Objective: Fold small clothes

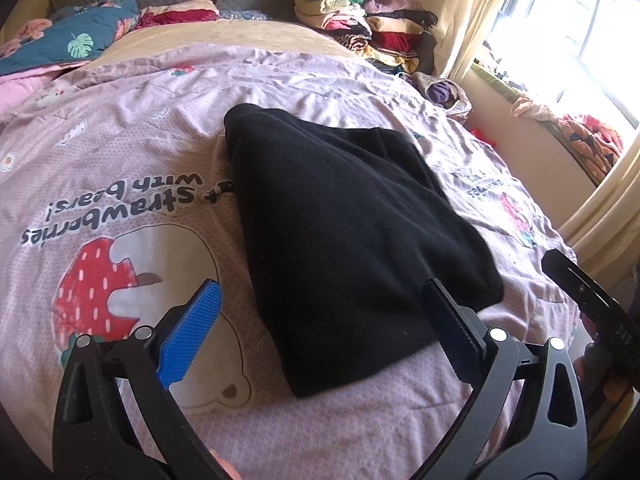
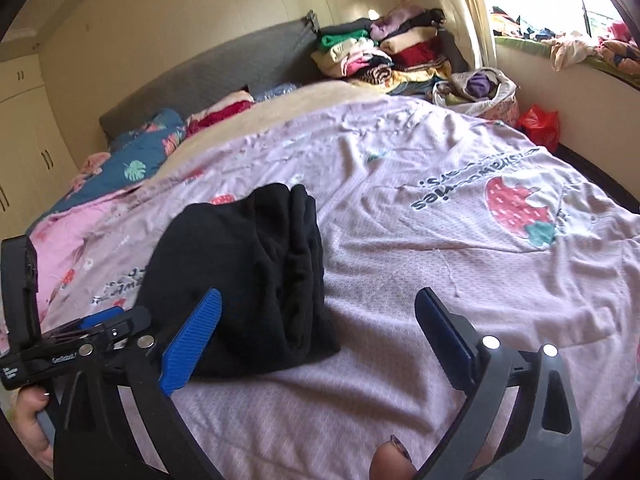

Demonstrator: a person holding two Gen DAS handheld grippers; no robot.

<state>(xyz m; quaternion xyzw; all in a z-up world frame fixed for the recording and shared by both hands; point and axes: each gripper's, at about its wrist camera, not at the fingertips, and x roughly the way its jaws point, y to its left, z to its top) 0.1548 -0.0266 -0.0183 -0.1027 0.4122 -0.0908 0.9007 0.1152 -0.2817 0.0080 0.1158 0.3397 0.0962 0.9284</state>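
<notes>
L gripper [image 1: 320,332]: jaws wide apart, nothing held, angled fwd/down. R gripper [image 2: 318,336]: same, jaws wide, just beside L.

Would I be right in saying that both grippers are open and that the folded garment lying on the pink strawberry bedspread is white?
Not quite: the folded garment is black, not white, as the left wrist view shows plainly. The rest holds: it lies on the pink strawberry bedspread, and the left gripper and right gripper are both open.

Blown-out daylight floods from the window [image 1: 576,40] (right side); fisheye edges bend darkly.
</notes>
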